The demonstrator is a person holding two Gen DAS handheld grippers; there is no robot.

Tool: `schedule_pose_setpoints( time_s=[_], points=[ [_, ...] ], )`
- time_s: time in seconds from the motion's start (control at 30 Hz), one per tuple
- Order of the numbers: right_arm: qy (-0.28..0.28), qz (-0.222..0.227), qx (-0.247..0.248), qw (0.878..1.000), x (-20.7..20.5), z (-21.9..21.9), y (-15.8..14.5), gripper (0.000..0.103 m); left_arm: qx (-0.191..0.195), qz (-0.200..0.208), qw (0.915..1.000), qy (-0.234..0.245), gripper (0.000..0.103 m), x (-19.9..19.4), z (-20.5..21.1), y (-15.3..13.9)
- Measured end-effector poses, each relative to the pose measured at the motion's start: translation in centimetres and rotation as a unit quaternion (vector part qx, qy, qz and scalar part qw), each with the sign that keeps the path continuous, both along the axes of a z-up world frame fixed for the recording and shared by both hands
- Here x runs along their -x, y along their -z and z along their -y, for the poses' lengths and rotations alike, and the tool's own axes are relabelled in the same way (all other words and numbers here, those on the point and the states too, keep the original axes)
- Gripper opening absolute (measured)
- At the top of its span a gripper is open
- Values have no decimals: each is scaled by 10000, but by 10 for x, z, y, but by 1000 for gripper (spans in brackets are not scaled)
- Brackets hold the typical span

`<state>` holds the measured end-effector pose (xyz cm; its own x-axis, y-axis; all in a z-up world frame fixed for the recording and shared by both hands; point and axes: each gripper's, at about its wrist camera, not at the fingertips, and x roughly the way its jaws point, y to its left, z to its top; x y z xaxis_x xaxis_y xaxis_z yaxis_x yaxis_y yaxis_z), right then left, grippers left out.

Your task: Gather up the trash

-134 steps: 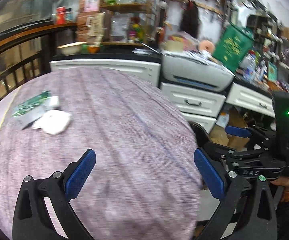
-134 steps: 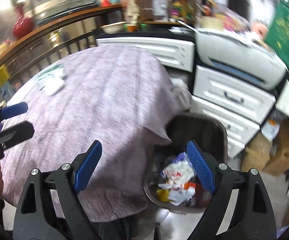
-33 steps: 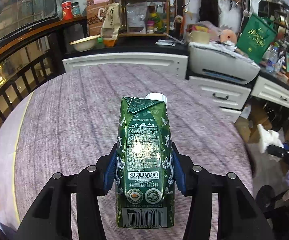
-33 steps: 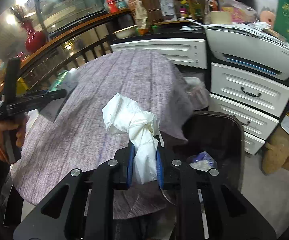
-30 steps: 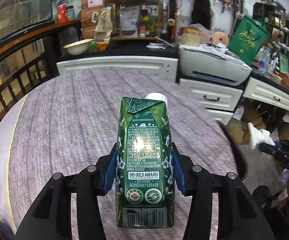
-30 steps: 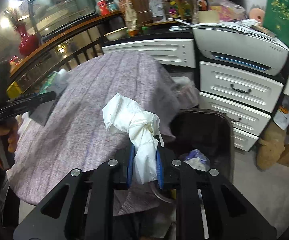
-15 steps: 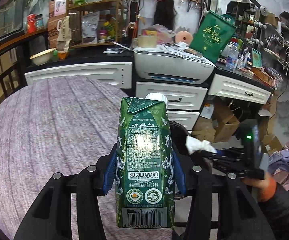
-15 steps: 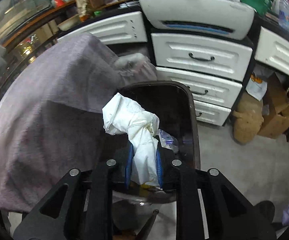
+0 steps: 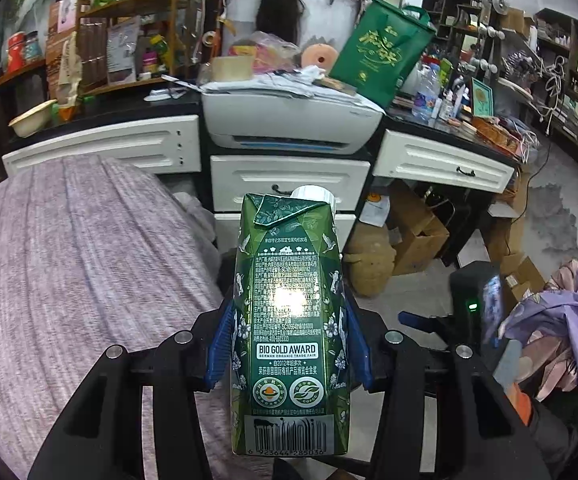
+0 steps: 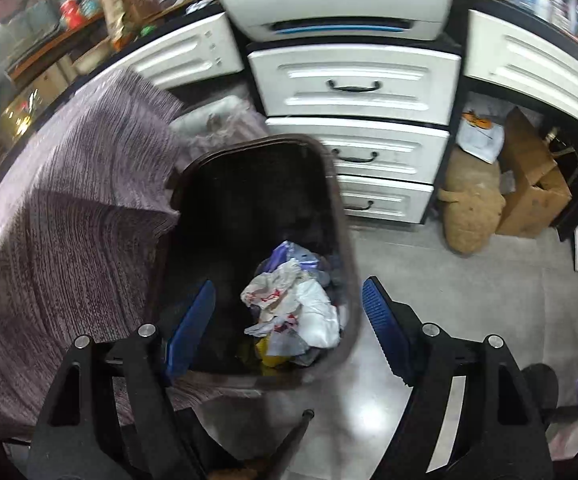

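My left gripper (image 9: 287,346) is shut on a green drink carton (image 9: 289,320) with a white cap, held upright past the edge of the purple-clothed table (image 9: 69,264). In the right wrist view my right gripper (image 10: 289,322) hangs over a dark brown trash bin (image 10: 341,240); its jaws are opening and nothing is pressed between the blue pads (image 10: 381,320). Crumpled white tissue (image 10: 309,312) lies among wrappers at the bottom of the bin. The other hand-held gripper (image 9: 473,308) shows at the right of the left wrist view, with a green light on it.
White drawers (image 10: 353,88) and a printer (image 9: 289,120) stand behind the bin. Cardboard boxes (image 10: 529,184) and a tan sack (image 10: 469,208) sit on the tiled floor to the right. A purple cloth heap (image 9: 561,320) lies at far right. The table cloth (image 10: 69,220) drapes beside the bin.
My right gripper sank over the bin and let go of the white tissue wad, which now lies inside. My left gripper carried the carton from over the table toward its right edge.
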<state>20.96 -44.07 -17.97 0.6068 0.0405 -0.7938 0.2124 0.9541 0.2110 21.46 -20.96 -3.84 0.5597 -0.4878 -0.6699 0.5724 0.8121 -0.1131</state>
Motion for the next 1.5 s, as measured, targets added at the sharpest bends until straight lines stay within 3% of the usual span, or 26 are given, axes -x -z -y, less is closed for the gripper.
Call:
schedule_pose_setpoints(
  time_s=[0.37, 0.63, 1.0, 1.07, 1.13, 1.23, 1.4, 1.5],
  points=[
    [710, 172, -3, 9973, 51, 51, -15, 77, -568, -455, 9970, 266, 48, -11, 51, 48],
    [697, 134, -19, 9975, 57, 54, -14, 77, -881, -872, 9922, 135, 48, -34, 72, 82],
    [721, 61, -62, 9974, 59, 54, -9, 77, -1249, -1152, 9855, -26, 49, -54, 86, 116],
    [754, 56, -52, 9971, 58, 55, -10, 78, -1287, -1125, 9853, 1, 53, -52, 87, 117],
    [813, 53, -22, 9967, 59, 58, -11, 78, -1330, -995, 9861, 12, 71, -48, 89, 113],
    [901, 102, 83, 9958, 63, 60, -17, 78, -1245, -742, 9894, 114, 81, -36, 89, 100],
    [1141, 318, 330, 9924, 69, 64, -38, 79, -1112, -226, 9931, 285, 90, -6, 81, 72],
    [1335, 567, 579, 9877, 76, 60, -58, 91, -1062, 232, 9936, 297, 95, 14, 64, 51]
  ],
)
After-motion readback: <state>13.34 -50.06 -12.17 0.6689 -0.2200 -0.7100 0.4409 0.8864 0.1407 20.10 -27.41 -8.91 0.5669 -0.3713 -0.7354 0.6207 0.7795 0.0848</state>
